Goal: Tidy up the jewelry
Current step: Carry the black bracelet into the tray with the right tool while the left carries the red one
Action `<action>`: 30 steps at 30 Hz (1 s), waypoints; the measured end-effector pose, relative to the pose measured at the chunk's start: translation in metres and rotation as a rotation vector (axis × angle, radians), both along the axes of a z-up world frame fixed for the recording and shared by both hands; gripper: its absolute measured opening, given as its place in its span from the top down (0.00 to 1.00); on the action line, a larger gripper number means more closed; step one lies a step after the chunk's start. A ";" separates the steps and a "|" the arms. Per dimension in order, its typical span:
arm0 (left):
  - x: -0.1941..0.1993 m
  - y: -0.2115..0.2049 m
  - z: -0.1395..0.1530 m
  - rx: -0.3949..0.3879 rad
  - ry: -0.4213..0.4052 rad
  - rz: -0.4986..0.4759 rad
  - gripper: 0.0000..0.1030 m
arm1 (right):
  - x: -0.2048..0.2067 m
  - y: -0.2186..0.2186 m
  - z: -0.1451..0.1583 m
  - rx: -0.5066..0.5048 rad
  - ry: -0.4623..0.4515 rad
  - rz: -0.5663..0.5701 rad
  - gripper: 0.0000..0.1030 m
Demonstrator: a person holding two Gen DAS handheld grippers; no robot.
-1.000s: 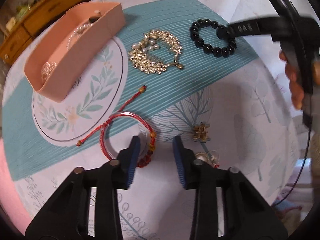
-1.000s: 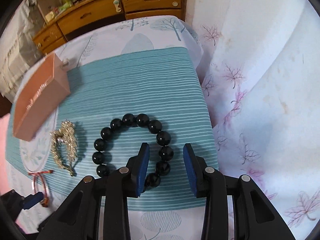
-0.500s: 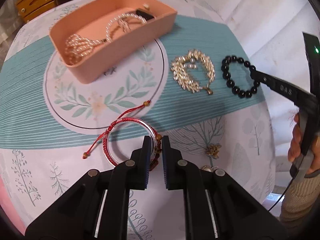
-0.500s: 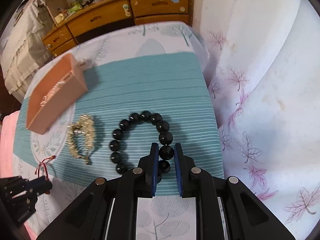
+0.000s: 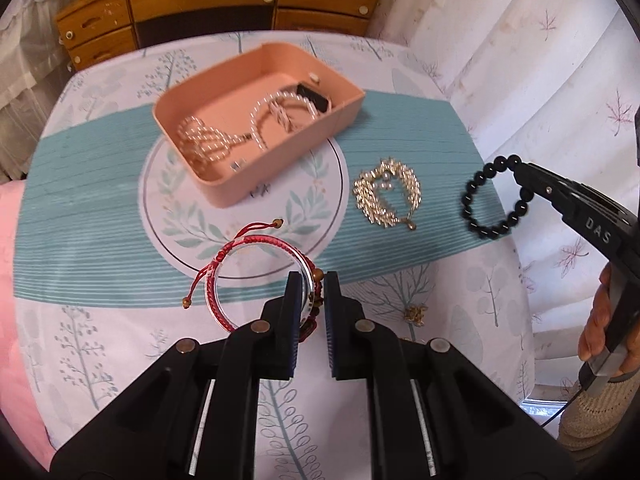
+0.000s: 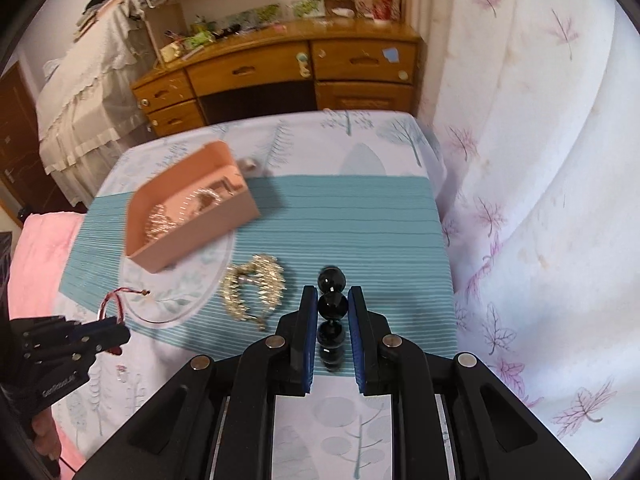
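My left gripper (image 5: 312, 280) is shut on a red cord bracelet (image 5: 248, 276) and holds it lifted above the tablecloth; it also shows in the right wrist view (image 6: 114, 300). My right gripper (image 6: 332, 300) is shut on a black bead bracelet (image 6: 331, 304), which hangs off the table in the left wrist view (image 5: 494, 196). A pink box (image 5: 260, 120) with pearl strands stands at the back; it also shows in the right wrist view (image 6: 188, 216). A gold leaf brooch (image 5: 386, 194) lies on the teal runner, also seen in the right wrist view (image 6: 254, 290).
A small gold clip (image 5: 416, 314) lies on the white cloth right of my left gripper. A wooden dresser (image 6: 280, 72) stands behind the table. A curtain (image 6: 540, 160) hangs at the right. A pink cloth (image 6: 36, 256) lies at the left.
Both grippers closed on their bracelets and lifted them off the cloth. Both cameras have risen and tilted back, showing more of the room.
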State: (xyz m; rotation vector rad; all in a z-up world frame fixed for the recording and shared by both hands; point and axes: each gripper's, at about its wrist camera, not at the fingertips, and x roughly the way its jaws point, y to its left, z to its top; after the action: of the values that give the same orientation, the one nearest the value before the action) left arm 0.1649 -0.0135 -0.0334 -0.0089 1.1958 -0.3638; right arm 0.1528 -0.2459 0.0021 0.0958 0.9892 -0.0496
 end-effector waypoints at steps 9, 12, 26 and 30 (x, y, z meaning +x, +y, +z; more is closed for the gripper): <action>0.013 0.020 0.045 -0.014 -0.096 0.039 0.92 | 0.002 0.035 0.051 -0.005 -0.067 0.055 0.86; 0.024 0.030 0.065 -0.031 -0.133 0.070 0.92 | 0.009 0.049 0.069 -0.003 -0.094 0.071 0.86; 0.088 0.044 0.064 -0.046 -0.203 0.117 0.92 | 0.101 0.104 0.102 0.129 -0.162 0.090 0.86; 0.108 0.042 0.034 -0.046 -0.180 0.121 0.92 | 0.135 0.119 0.081 0.189 -0.139 0.095 0.86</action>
State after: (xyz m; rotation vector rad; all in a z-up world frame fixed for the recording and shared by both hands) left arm 0.2733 0.0285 0.0002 -0.0861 1.0039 -0.2794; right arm 0.2873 -0.1267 0.0834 0.2225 0.8566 0.1366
